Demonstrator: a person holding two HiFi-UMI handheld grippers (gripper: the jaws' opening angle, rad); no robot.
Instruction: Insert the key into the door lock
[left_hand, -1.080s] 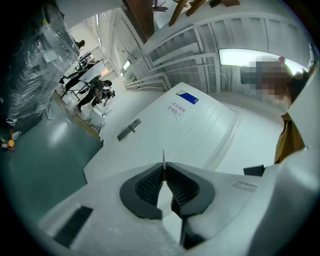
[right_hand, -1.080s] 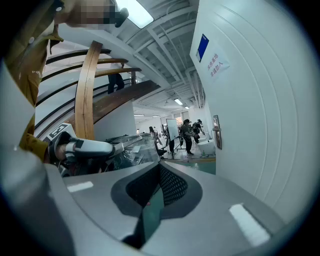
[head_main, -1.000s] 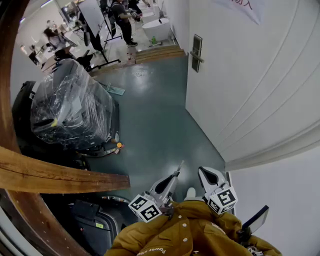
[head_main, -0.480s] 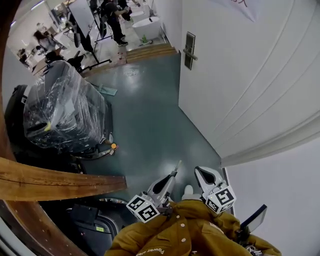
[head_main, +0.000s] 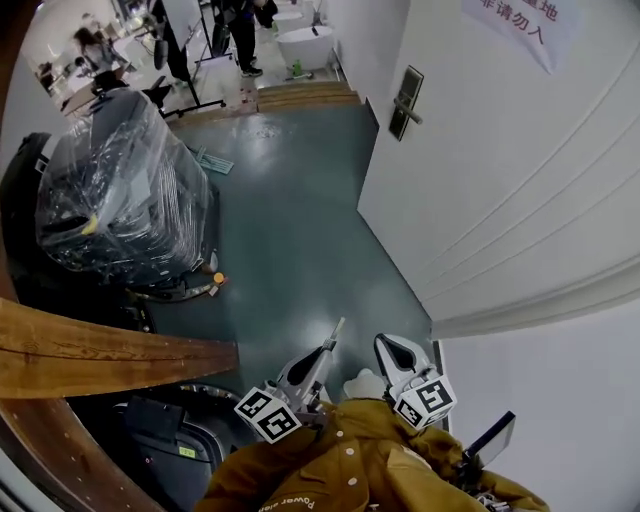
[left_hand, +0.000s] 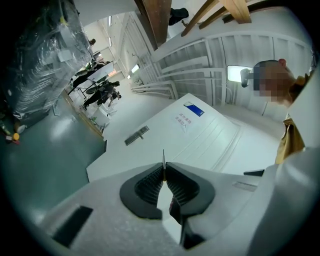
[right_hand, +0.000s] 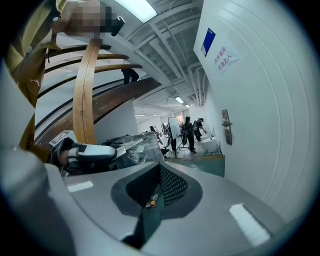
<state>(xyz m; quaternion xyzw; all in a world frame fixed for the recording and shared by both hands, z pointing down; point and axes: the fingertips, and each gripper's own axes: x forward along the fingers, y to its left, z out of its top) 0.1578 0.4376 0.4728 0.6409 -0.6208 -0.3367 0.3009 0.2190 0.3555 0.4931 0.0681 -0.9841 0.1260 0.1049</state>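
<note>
A thin silver key (left_hand: 163, 156) sticks out from the tips of my left gripper (left_hand: 164, 170), which is shut on it. In the head view the left gripper (head_main: 322, 350) and key (head_main: 336, 327) point along the green floor, beside the white door (head_main: 500, 180). The door lock, a dark plate with a lever handle (head_main: 404, 103), is mounted far ahead on that door; it also shows as the plate (left_hand: 136, 135) and the plate (right_hand: 227, 127). My right gripper (head_main: 386, 347) is shut with nothing in it (right_hand: 159, 167), just right of the left one.
A plastic-wrapped machine (head_main: 110, 190) stands at the left of the floor. A curved wooden beam (head_main: 90, 355) crosses the lower left. Far ahead are a wooden step (head_main: 305, 97), a white tub (head_main: 303, 45) and people. A sign (head_main: 520, 25) hangs on the door.
Both grippers and the view have moved forward along the door. The lock plate now sits further right in the head view. The grip on the key is unchanged.
</note>
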